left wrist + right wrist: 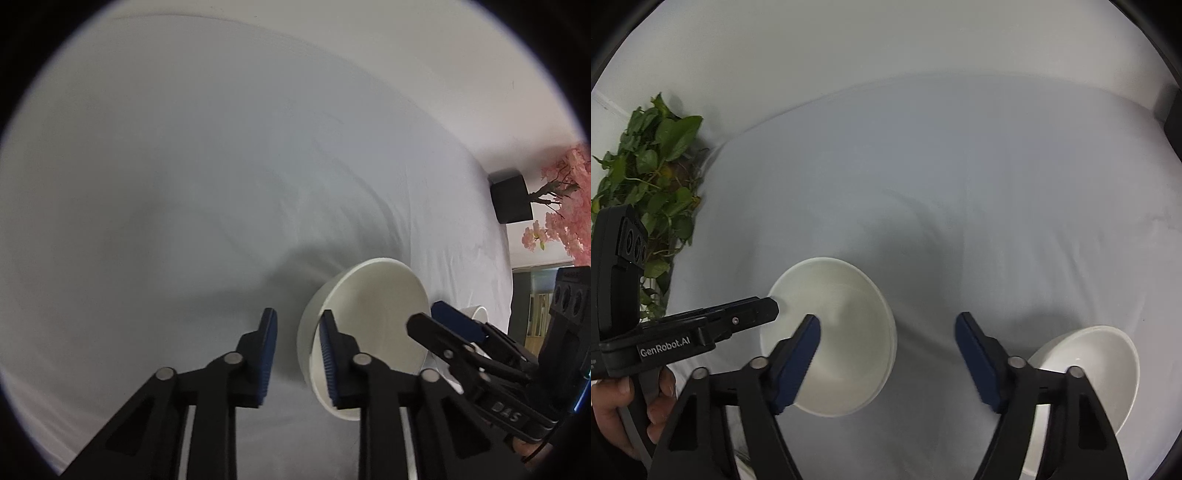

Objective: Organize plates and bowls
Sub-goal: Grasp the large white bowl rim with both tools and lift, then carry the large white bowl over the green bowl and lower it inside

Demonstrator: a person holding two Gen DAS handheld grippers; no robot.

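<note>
Right wrist view shows the white-covered counter point(960, 166), then two white bowls. The near-left bowl point(846, 332) sits by the left tool point(768, 312), probably just released; whether that tool is spread I cannot tell. The near-right bowl point(1100, 362) waits beside the right tool point(886, 350), spread wide and empty.

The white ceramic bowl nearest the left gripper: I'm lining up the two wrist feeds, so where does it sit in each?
Left wrist: white ceramic bowl lower right of centre, right gripper reaching over it.
Right wrist: the bowl lower left of centre, left gripper's tip at its rim.
Shared landmark: the white tablecloth.
</note>
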